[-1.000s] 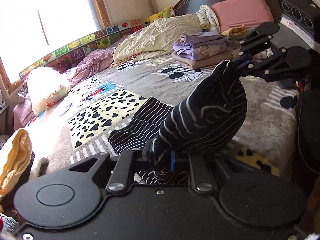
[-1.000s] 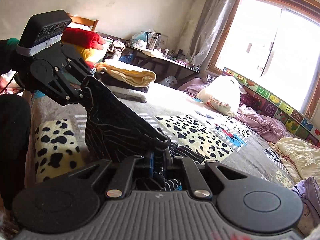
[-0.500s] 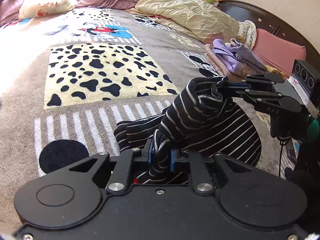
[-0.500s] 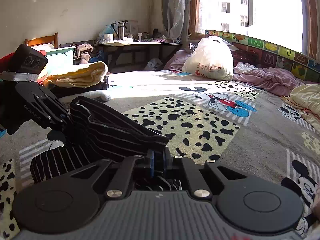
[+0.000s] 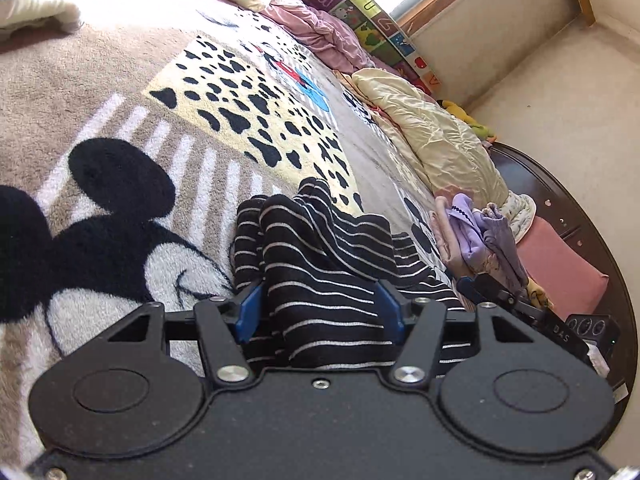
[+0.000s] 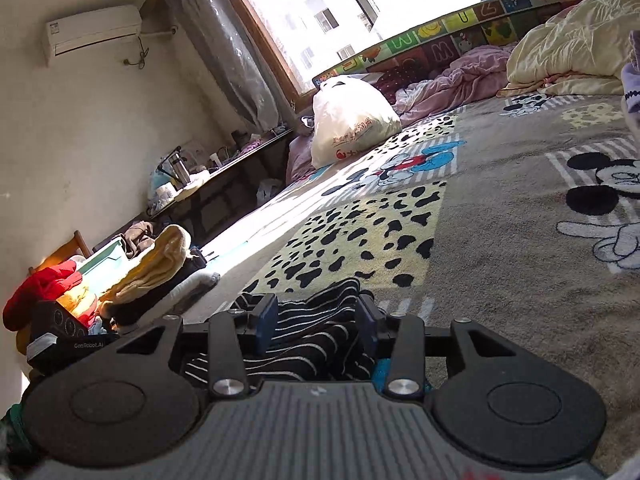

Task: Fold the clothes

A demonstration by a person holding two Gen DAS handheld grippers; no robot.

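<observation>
A black garment with thin white stripes (image 5: 320, 240) lies bunched in soft folds on the cartoon-print bed blanket (image 5: 100, 80). My left gripper (image 5: 319, 312) is low over it and open, its blue pads (image 5: 248, 312) wide apart on either side of a fold. From the opposite side, the right wrist view shows the same striped garment (image 6: 316, 344) resting flat on the bed. There my right gripper (image 6: 316, 318) is also open, with cloth lying loose between its fingers. Neither gripper pinches the fabric.
Folded purple clothes (image 5: 480, 240), a cream quilt (image 5: 440, 152) and a pink pillow (image 5: 560, 264) sit toward the headboard. A white plastic bag (image 6: 352, 120) and a pink blanket (image 6: 460, 80) lie by the window. A stack of yellow and dark clothes (image 6: 160, 268) occupies the bed's left edge.
Both grippers held the striped garment up between them, then lowered it onto the bed. Both have now opened and let go of it.
</observation>
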